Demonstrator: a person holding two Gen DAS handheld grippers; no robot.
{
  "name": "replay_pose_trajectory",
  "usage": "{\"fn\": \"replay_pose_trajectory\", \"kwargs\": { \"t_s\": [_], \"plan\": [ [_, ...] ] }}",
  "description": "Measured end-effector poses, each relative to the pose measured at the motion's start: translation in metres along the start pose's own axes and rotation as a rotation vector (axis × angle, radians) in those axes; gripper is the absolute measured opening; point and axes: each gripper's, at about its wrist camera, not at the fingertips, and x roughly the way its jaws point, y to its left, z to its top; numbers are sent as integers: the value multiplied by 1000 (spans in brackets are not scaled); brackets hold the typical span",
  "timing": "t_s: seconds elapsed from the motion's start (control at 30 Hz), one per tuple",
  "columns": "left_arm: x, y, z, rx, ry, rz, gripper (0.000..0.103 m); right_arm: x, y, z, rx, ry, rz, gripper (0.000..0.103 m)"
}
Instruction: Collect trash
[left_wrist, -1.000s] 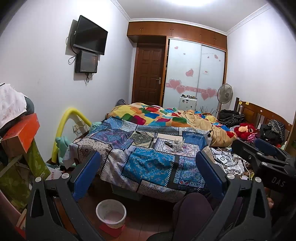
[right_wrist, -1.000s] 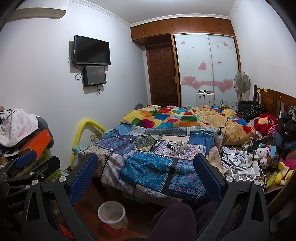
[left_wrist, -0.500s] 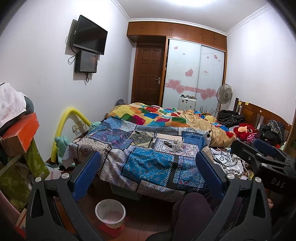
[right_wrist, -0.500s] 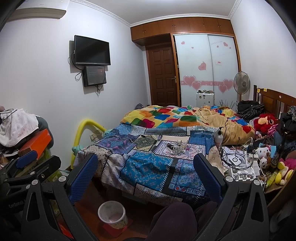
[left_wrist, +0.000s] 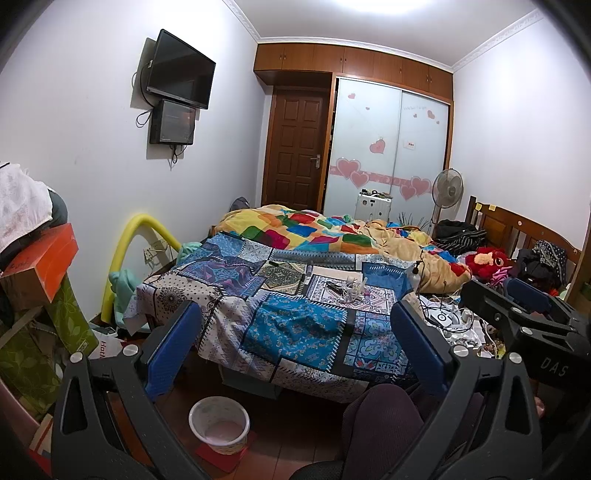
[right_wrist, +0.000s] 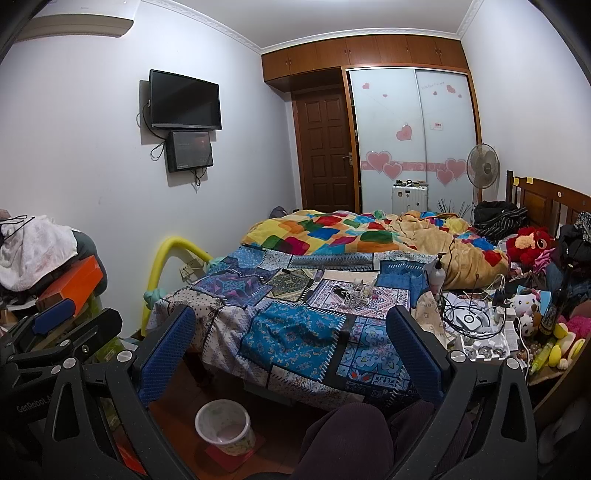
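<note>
A small white trash bin (left_wrist: 218, 424) (right_wrist: 224, 428) stands on the red floor at the foot of the bed, on a red mat. A small pile of loose bits and cords (left_wrist: 349, 290) (right_wrist: 354, 291) lies on the patchwork bedspread (left_wrist: 295, 325). My left gripper (left_wrist: 293, 325) is held in the air in front of the bed, open, with nothing between its blue pads. Beside it, my right gripper (right_wrist: 291, 325) is open and empty too. Both are well short of the bed and above the bin.
A person's knee (left_wrist: 384, 417) is at the bottom centre. Boxes and clothes (left_wrist: 37, 269) are stacked on the left. A cluttered bedside surface with cables and toys (right_wrist: 476, 321) is on the right. A bent yellow foam tube (left_wrist: 125, 254) leans on the left wall.
</note>
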Motion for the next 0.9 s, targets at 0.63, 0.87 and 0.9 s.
{"fn": "replay_pose_trajectory", "kwargs": {
  "t_s": [0.63, 0.87, 0.9],
  "plan": [
    [0, -4, -3, -10, -3, -2, 103, 2, -1, 0, 0, 7, 0, 102],
    [0, -7, -2, -19, -4, 3, 103, 12, -1, 1, 2, 30, -5, 102],
    [2, -10, -1, -22, -3, 3, 103, 14, -2, 2, 1, 31, -6, 102]
  ]
}}
